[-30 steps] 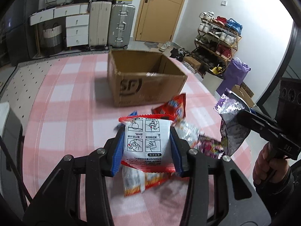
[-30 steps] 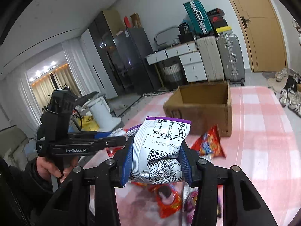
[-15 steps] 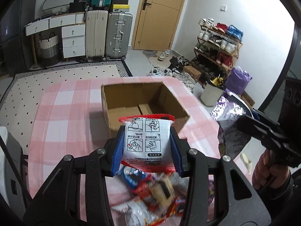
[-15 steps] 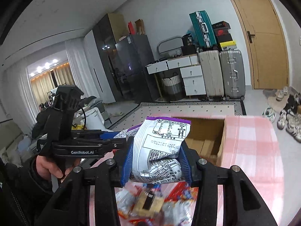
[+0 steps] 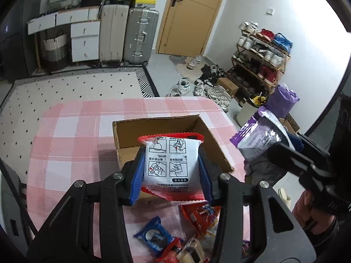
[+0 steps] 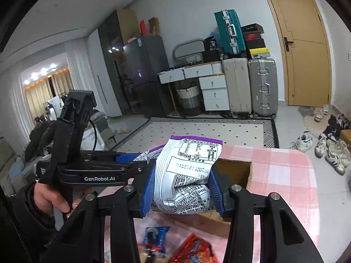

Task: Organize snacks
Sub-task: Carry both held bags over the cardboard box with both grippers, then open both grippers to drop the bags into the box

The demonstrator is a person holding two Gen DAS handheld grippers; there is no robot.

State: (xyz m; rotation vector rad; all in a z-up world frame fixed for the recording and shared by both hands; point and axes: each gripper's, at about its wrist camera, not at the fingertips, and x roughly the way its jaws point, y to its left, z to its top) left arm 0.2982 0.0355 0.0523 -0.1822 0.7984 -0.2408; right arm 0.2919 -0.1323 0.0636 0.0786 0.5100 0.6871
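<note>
Snacks are clamped in both grippers: a red-edged white packet (image 5: 172,166) is pinched across its width between the blue pads (image 5: 138,175) of the left gripper (image 5: 172,175), and a purple-topped white bag (image 6: 186,175) is squeezed between the pads of the right gripper (image 6: 183,188). Both packs are held in the air above the near edge of the open cardboard box (image 5: 210,140), which stands on the pink checked tablecloth (image 5: 72,131). More packets, among them a blue cookie pack (image 5: 153,237) and a red bag (image 5: 200,215), are left lying on the cloth just in front of the box.

The step in hand is judged to be the drop into the box. It is best done if each pack is carried forward until it is fully over the opening, lowered below the rim, and only then released, one gripper at a time, so that the grippers are kept apart. The crumpled purple bag should be released low, since a light, puffy bag may catch on the box wall.
</note>
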